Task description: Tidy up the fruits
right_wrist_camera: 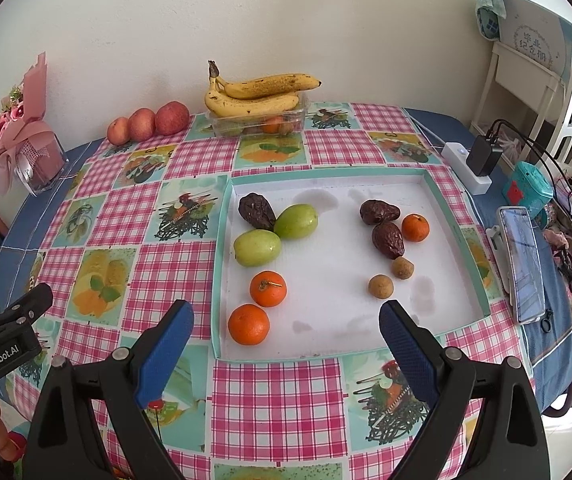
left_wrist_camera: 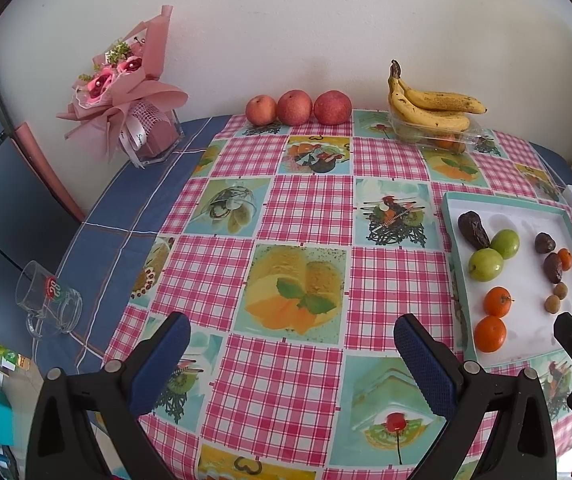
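Both grippers spread & empty, right gripper [right_wrist_camera: 286, 332] just short of the tray [right_wrist_camera: 222, 276] w/ nearest orange [right_wrist_camera: 248, 324] ahead-left of its fingers: prob. light, firm, round, rolls easily, so pinch across the middle.

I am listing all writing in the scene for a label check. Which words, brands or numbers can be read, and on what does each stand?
"GenRobot.AI": on the left hand-held gripper, right wrist view.
Chinese characters on the white board by the wall: too small to read surely.
Red and green logo on the glass mug: not readable.
Writing on the bouquet ribbon: too small.
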`<move>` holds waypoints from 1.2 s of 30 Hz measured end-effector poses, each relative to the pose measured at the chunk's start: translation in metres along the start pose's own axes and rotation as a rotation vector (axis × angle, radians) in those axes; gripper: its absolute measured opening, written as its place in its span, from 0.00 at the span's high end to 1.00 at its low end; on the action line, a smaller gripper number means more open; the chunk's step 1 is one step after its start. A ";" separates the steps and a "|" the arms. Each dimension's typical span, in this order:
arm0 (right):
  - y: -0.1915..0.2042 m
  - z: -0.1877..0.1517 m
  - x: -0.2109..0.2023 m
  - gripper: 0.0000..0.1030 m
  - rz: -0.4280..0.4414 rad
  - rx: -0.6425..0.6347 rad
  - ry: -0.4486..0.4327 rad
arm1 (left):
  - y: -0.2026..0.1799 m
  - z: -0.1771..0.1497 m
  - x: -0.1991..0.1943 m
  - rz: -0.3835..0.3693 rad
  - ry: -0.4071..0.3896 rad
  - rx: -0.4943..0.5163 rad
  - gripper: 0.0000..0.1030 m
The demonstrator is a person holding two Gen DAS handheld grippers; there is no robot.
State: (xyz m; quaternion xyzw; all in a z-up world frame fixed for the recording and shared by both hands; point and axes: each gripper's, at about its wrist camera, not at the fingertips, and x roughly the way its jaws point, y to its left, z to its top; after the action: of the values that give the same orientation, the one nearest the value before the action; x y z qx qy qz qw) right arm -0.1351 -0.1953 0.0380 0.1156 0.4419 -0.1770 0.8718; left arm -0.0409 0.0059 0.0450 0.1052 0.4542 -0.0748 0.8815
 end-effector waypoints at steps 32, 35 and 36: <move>0.001 -0.002 0.000 0.09 0.008 -0.002 0.014 | 0.001 0.002 0.001 0.005 0.010 -0.001 0.00; 0.002 -0.002 0.002 0.09 0.008 -0.006 0.017 | 0.001 0.001 0.001 0.006 0.009 0.000 0.00; 0.002 -0.002 0.002 0.09 0.008 -0.005 0.019 | 0.001 0.001 0.001 0.006 0.009 0.001 0.00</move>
State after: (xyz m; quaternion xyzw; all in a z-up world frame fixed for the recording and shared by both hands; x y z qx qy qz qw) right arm -0.1347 -0.1931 0.0352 0.1168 0.4502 -0.1712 0.8685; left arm -0.0390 0.0061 0.0451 0.1072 0.4580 -0.0719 0.8795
